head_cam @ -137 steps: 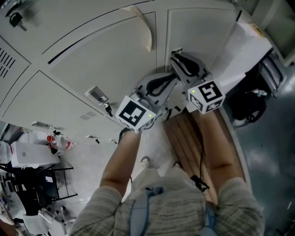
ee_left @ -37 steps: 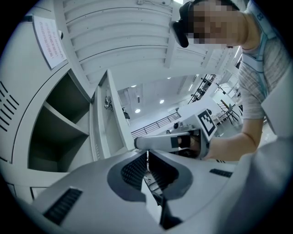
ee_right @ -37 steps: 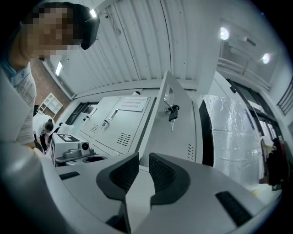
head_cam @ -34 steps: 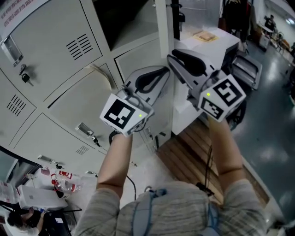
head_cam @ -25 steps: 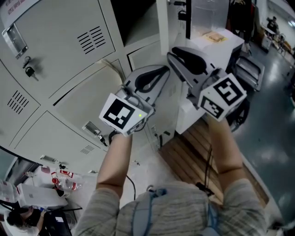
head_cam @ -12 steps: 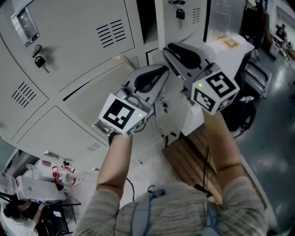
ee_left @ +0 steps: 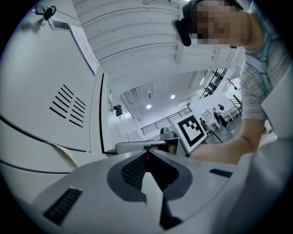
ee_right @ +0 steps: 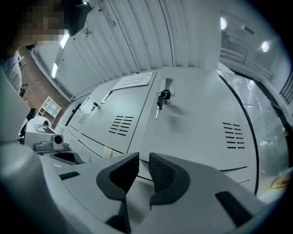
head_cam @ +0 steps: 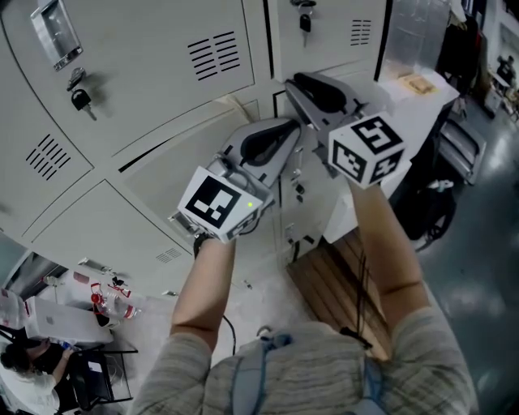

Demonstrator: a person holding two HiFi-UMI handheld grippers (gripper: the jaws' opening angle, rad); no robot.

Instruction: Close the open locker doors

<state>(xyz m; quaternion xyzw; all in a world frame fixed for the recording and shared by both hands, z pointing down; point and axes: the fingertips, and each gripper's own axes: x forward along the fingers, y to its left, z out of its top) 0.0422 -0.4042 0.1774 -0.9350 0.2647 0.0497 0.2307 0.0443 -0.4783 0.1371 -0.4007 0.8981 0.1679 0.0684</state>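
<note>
A bank of grey lockers [head_cam: 146, 73] fills the head view. The upper right door [head_cam: 332, 32] has a vent and a key in its lock [head_cam: 304, 20]; it lies flush with its neighbours, and the same door [ee_right: 192, 123] faces the right gripper view. A lower door [head_cam: 186, 154] has a dark slit along its top edge and a strip of tape [head_cam: 237, 105]. My left gripper [head_cam: 293, 128] is held in front of the lower doors, shut and empty, its jaws meeting [ee_left: 147, 154]. My right gripper [head_cam: 290, 83] points at the upper right door, open by a narrow gap with nothing between [ee_right: 143, 160].
A white cabinet [head_cam: 422, 89] and a black bag [head_cam: 430, 211] stand right of the lockers. Wooden boards [head_cam: 332, 275] lie on the floor below my arms. At the lower left a table [head_cam: 97, 300] holds bottles, with a person [head_cam: 24, 365] beside it.
The dark open compartment seen at the top has narrowed and no longer shows. The upper right door now sits in line with the others. The right gripper has moved left and up.
</note>
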